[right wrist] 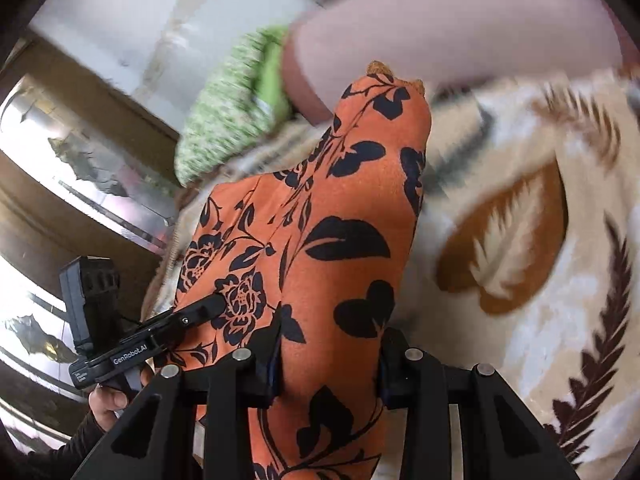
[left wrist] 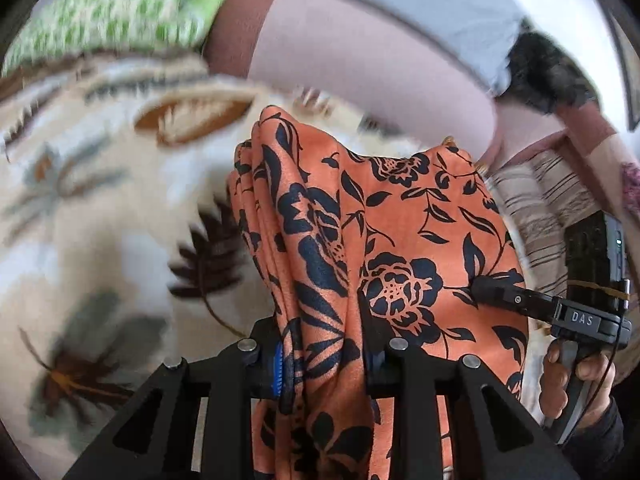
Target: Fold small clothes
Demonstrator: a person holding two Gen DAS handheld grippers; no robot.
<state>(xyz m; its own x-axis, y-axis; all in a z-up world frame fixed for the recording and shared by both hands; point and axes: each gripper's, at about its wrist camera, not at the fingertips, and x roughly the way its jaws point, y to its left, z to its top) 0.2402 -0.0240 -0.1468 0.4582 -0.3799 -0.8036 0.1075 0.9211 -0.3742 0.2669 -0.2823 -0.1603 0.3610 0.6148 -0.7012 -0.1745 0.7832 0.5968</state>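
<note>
**Left wrist view: orange cloth held up between two tongs, slip is the risk**

Left wrist view shows the left tongs (left wrist: 324,364) clamped on a bunched edge of the orange floral garment (left wrist: 360,240), which fills the lower centre of the frame, lifted above the leaf-print blanket (left wrist: 100,200). The right tongs (right wrist: 328,364) pinch another part of it (the fabric looks thin and slick). If the two pull unevenly, the cloth could slide free or drop crooked, perhaps onto the green garment (right wrist: 224,120) at upper left.
</note>
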